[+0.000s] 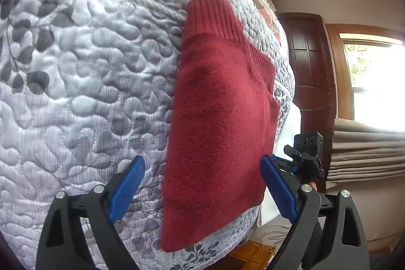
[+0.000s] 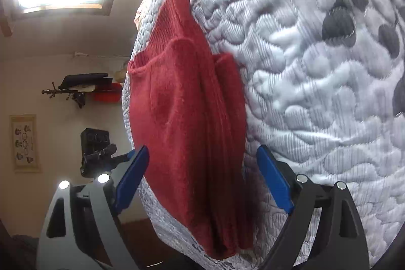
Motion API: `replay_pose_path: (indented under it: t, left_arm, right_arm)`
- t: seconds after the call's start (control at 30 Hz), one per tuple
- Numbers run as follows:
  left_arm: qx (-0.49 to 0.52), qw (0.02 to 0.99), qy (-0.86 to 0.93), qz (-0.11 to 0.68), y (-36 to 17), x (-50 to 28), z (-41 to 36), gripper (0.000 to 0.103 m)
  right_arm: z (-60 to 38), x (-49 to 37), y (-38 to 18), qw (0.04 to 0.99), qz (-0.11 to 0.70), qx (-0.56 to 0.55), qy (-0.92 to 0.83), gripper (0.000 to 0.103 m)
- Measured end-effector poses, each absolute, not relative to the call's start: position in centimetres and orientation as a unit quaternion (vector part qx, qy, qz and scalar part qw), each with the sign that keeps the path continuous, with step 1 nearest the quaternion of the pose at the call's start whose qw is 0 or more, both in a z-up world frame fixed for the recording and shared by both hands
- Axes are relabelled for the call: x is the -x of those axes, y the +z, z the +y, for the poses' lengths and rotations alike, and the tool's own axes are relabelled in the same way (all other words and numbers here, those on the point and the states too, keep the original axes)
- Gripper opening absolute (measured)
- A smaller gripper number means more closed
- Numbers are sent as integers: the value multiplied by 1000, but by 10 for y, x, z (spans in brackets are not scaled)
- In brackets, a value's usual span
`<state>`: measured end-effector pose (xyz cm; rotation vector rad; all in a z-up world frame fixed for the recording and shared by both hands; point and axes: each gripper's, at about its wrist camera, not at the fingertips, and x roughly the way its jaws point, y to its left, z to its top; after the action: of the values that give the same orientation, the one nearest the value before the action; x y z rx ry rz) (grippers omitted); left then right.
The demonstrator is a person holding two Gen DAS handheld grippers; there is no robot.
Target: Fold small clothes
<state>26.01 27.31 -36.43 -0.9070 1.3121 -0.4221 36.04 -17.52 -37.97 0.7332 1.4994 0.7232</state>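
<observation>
A red knitted sweater [image 1: 217, 123] lies folded into a narrow upright strip on a white quilt [image 1: 83, 82] with a grey leaf print, which covers a bed. In the left wrist view the sweater fills the centre of the frame, its ribbed collar at the top centre and its hem at the lower centre, close to the quilt's stitched edge. The left tool [image 1: 202, 184] sits at the bottom of that frame with its 2 blue fingers [image 1: 126, 189] spread wide on either side of the sweater's lower part, gripping nothing. To the right of it, in the lower right of the frame, the other tool's black camera block shows against a dark wooden door [image 1: 308, 72], with a bright window [image 1: 374, 82] and folded beige fabric further right. In the right wrist view the same sweater [image 2: 187, 133] stands in the centre, with soft lengthwise folds along its right side and the quilt [image 2: 316, 82] filling the right half of the frame. The right tool [image 2: 202, 181] is likewise wide open at the bottom, its blue fingers [image 2: 274, 181] flanking the sweater and holding nothing. A wall poster [image 2: 24, 143] hangs at the left edge.
</observation>
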Motion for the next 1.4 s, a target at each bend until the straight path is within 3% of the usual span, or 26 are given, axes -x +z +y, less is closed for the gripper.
replay_pose_path:
  t: [0.13,0.33,0.37,0.4,0.43,0.47,0.6,0.8,1.0,1.07,1.13,1.3,1.37,1.4]
  left_arm:
    - [441,648,-212,584,-390,-266,267,92]
    - [416,639,-215,610,-412,-273,243,92]
    - [405,641,-207,619,-415,-274,238,90]
    - [396,648,-198,620,-416,-274,236,82]
    - [396,655,-191,615,-414,-273,235,68]
    - [395,656,-192,615,-411,-275,234,56]
    - [364,673,-187,616,-390,-272,231,43]
    - [334,716,-155,593,-335,-250,256,39]
    - [337,726,-97,591,-338,-202,308,39]
    - [335,721,-77,601,-357,-189,320,42]
    - [367,708,-65,600,-371,-181,330,52]
    - [315,753,-45,575,-333,-173,325,59]
    - [290,786,-36,545,-307,-164,326,63]
    - [284,800,-34,527,-294,-160,324,66]
  right_arm:
    - [-162,-357,-399,595,656,-335,322,91]
    - [-139,-351,-406,594,659,-317,334,89]
    - [-137,-350,-406,594,660,-318,333,82]
    - [-135,-348,-407,591,665,-316,331,52]
    - [-136,-347,-410,592,667,-319,322,41]
    - [-136,-345,-407,596,663,-320,320,39]
    - [-127,-335,-383,625,648,-302,313,35]
    - [-72,-316,-343,643,625,-269,350,34]
    - [-4,-297,-373,608,650,-246,385,34]
    - [9,-291,-388,601,663,-232,382,41]
    - [11,-289,-396,600,675,-222,367,63]
    - [-26,-304,-363,634,649,-246,341,88]
    - [-31,-319,-346,665,636,-226,320,86]
    - [-31,-326,-336,683,623,-213,316,71]
